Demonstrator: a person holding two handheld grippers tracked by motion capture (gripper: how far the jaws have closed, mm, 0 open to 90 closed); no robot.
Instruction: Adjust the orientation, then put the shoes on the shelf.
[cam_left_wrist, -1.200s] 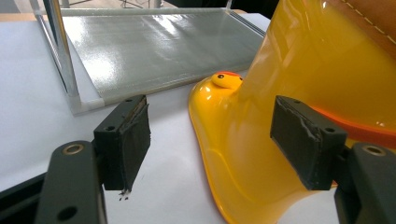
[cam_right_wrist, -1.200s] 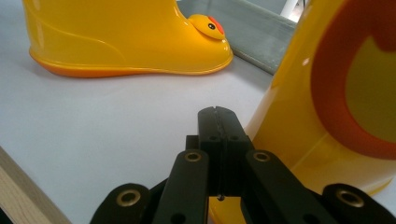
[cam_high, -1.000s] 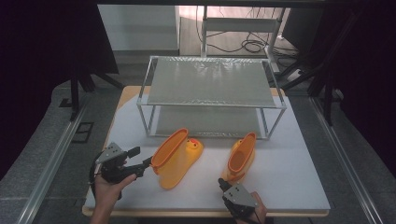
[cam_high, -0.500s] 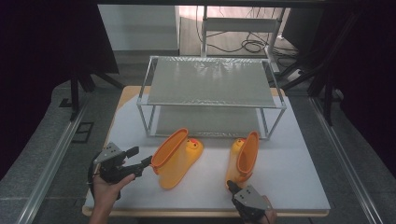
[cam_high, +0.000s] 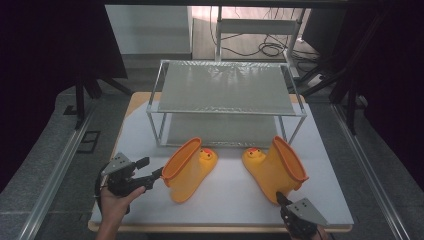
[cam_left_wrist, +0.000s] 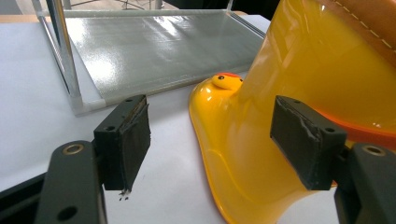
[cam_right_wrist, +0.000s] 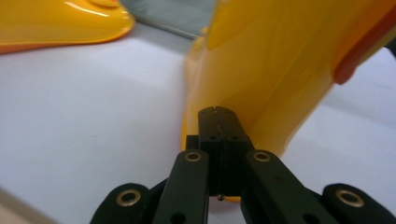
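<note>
- Left tongs (cam_high: 155, 176) spread wide, released, at the left front of the white tabletop (cam_high: 230, 195); one pad just beside the cuff of the left boot (cam_high: 189, 167), nothing pinched.
- Left boot lying tipped on the tabletop, duck-face toe (cam_left_wrist: 224, 81) pointing at the wire rack (cam_high: 225, 95), opening turned to the left tongs.
- Right boot (cam_high: 275, 167) near it, toe also facing the rack, opening toward the right edge.
- Right tongs (cam_high: 279, 198) clenched tight, tips against the lower edge of the right boot (cam_right_wrist: 261, 70), no boot material seen between the pads.
</note>
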